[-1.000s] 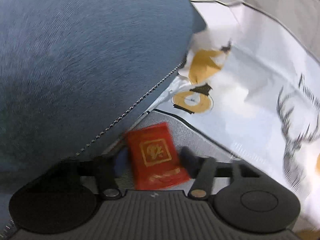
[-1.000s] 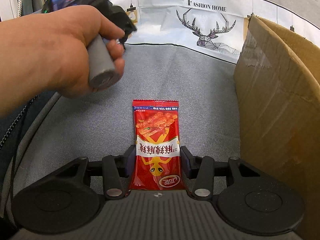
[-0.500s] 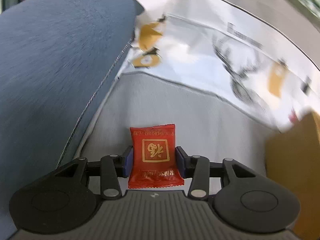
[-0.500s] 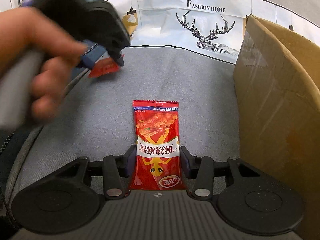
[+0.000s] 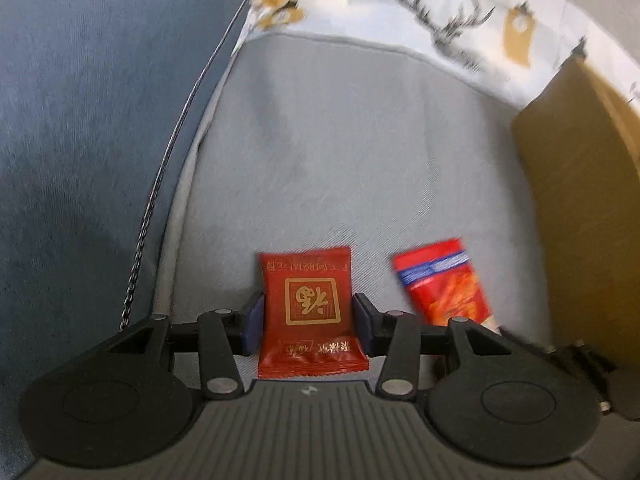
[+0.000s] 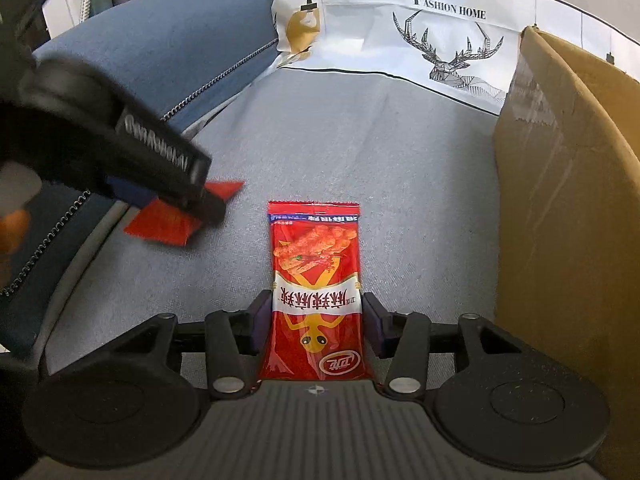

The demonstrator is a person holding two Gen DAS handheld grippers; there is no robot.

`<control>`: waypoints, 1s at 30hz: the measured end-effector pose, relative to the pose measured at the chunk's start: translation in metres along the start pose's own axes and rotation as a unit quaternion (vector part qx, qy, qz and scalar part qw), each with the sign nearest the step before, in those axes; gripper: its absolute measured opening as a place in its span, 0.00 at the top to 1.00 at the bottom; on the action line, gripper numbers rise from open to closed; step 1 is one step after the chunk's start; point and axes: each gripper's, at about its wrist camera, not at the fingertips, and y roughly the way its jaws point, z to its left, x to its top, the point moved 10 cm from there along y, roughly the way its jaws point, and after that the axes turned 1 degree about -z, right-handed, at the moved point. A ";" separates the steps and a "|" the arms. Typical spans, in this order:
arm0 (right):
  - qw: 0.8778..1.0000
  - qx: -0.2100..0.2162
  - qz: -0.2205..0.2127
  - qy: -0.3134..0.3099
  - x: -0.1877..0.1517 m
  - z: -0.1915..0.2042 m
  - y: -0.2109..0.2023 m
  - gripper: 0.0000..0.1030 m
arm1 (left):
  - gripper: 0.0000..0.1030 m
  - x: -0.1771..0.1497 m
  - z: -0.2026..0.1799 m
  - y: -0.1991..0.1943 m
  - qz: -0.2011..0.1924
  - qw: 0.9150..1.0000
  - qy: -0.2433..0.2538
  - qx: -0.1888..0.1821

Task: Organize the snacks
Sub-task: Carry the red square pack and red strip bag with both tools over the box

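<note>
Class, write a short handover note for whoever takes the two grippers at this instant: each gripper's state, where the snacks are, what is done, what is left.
Left gripper: shut on the small red packet, held above the grey cushion.
Right gripper: shut on the long red snack bag.
Cardboard box: stands to the right; its inside is hidden.
Done: both snacks gripped.
Left: probably carry both to the box and release.

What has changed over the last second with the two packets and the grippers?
The left gripper, holding the small dark-red packet, swung away from the blue cushion and in beside the long red snack packet; its jaws eased slightly but grip the packet. The right gripper barely moved, its jaws opening a touch yet gripping the long packet. The cardboard box stayed put.
</note>
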 end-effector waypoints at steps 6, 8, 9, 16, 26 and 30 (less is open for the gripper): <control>1.000 0.006 -0.003 0.001 -0.001 -0.004 0.004 0.50 | 0.48 0.002 -0.008 0.010 0.003 0.999 0.032 0.020; 1.000 0.005 -0.005 -0.006 -0.001 -0.003 0.005 0.51 | 0.50 0.001 -0.010 0.011 0.000 0.999 0.042 0.024; 1.000 0.003 -0.006 -0.009 -0.001 -0.003 0.006 0.51 | 0.52 0.001 -0.011 0.010 -0.002 0.999 0.044 0.023; 0.999 -0.003 -0.035 -0.013 -0.001 -0.001 -0.007 0.56 | 0.55 0.008 -0.008 -0.012 -0.057 0.998 0.023 0.010; 0.992 -0.008 -0.120 -0.040 0.002 0.011 -0.065 0.56 | 0.54 0.008 -0.017 -0.055 -0.120 0.992 -0.021 -0.016; 0.991 -0.017 -0.128 -0.043 -0.004 0.011 -0.081 0.56 | 0.54 0.001 -0.024 -0.062 -0.123 0.992 -0.019 -0.022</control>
